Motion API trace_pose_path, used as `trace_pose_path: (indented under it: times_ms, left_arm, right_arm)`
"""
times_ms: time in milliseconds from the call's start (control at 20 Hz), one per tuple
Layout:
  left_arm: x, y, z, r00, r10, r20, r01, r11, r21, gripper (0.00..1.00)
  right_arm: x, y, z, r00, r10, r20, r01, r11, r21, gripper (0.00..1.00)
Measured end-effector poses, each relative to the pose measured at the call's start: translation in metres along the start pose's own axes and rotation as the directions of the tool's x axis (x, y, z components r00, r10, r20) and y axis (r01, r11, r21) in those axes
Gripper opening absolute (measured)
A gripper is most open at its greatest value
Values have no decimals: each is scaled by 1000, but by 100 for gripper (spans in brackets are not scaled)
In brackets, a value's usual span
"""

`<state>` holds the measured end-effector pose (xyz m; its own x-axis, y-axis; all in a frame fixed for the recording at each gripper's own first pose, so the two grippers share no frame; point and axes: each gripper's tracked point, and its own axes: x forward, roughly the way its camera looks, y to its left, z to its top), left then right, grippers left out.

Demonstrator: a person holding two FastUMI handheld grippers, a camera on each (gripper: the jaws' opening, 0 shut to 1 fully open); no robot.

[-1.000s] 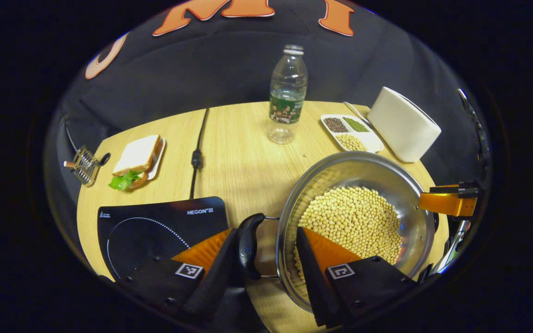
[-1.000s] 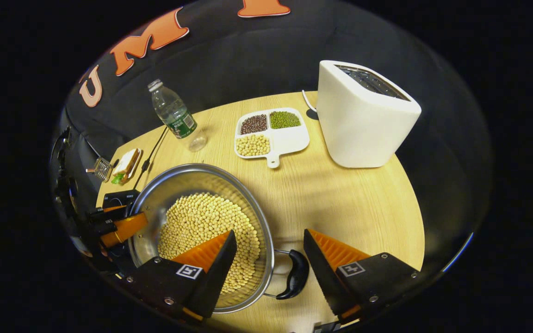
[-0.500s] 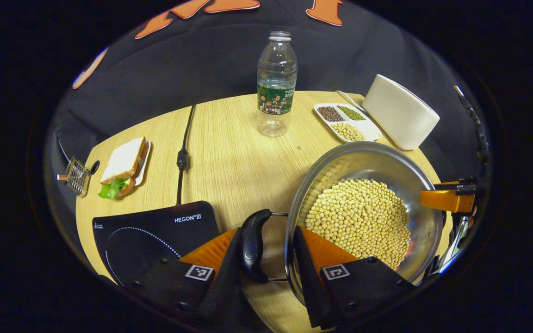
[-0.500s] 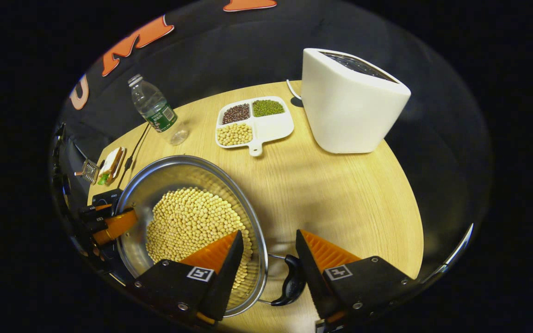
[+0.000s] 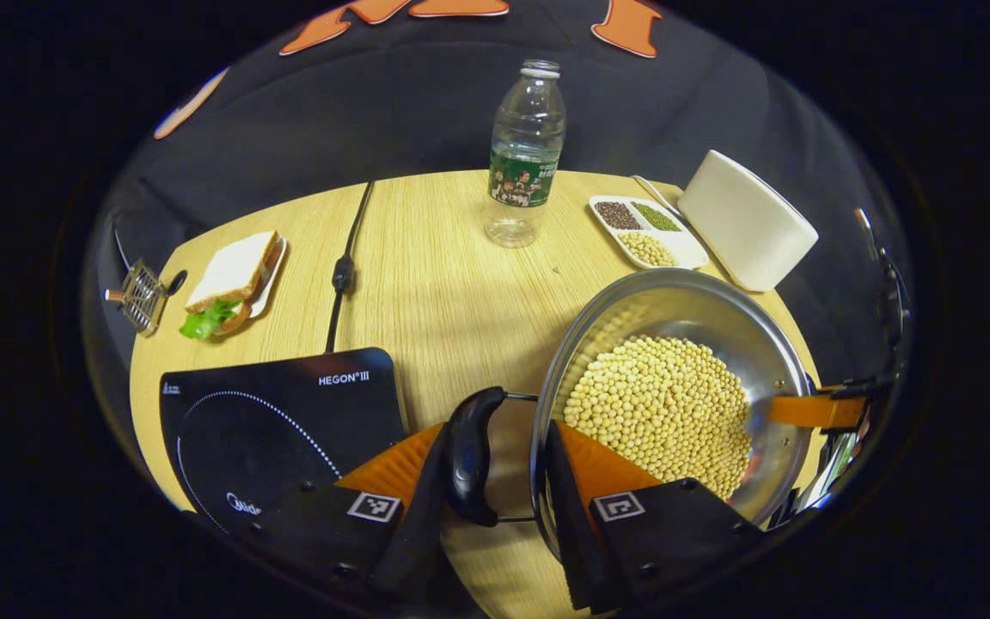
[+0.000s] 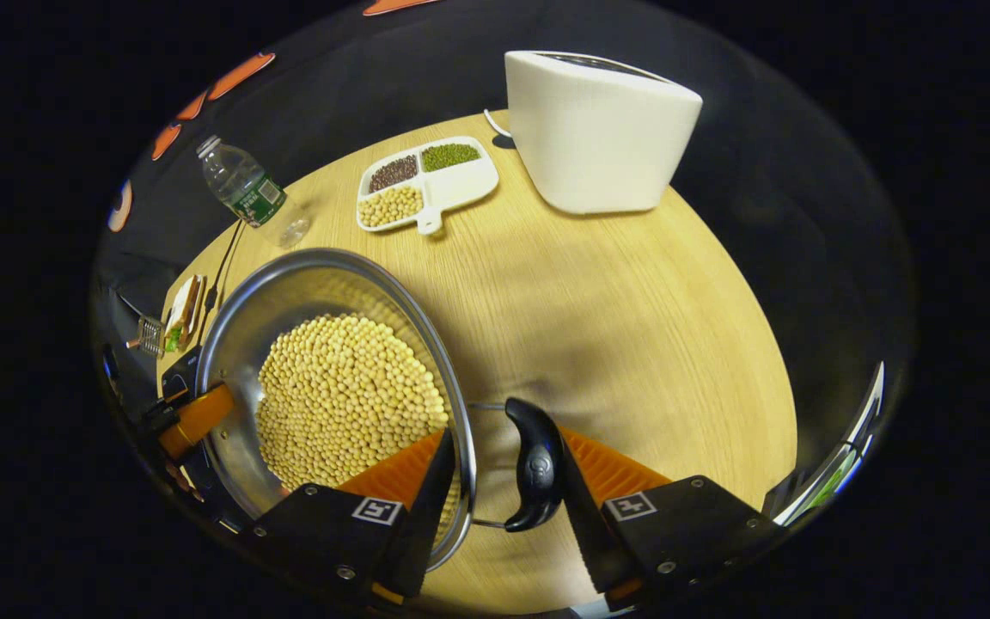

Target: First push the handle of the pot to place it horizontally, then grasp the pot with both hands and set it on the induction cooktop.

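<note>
Left gripper (image 5: 495, 468) clamped across steel pot (image 5: 675, 301) rim and black moulded handle (image 5: 467, 454); right gripper (image 6: 504, 473) clenched likewise on opposite handle (image 6: 536, 464). Round, polished pot, filled with pale beans (image 5: 658, 408), on wood-grain table (image 5: 435, 292) beside glossy black induction cooktop (image 5: 280, 413). Beyond: ribbed plastic bottle (image 5: 525, 155), white toaster (image 6: 598, 129).

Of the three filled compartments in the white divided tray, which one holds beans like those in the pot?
The compartment nearest the tray's stub handle: pale yellow beans matching the pot. The other two hold dark and green beans.
</note>
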<state>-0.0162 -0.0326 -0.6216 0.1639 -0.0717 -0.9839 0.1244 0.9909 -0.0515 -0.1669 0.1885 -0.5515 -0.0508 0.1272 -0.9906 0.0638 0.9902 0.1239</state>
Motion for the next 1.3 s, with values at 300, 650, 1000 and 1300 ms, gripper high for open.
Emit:
trace_pose_path:
  times_ms: [300, 650, 1000, 1300]
  left_arm:
    - [-8, -3, -8, 999, 38, 1, -38, 999, 9, 64]
    - [-51, 12, 19, 994, 63, 88, -67, 997, 45, 61]
    - [-116, 70, 40, 977, 133, 166, -127, 991, -48, 60]
    - [-164, 116, 45, 963, 193, 187, -177, 979, -101, 61]
  right_arm:
    - [-4, 0, 2, 1000, 23, 10, -23, 1000, 2, 55]
    - [-46, 24, 28, 994, 61, 91, -56, 997, -55, 51]
    - [-93, 92, 53, 973, 166, 159, -138, 975, -176, 51]
    - [-121, 148, 53, 956, 239, 170, -194, 950, -244, 47]
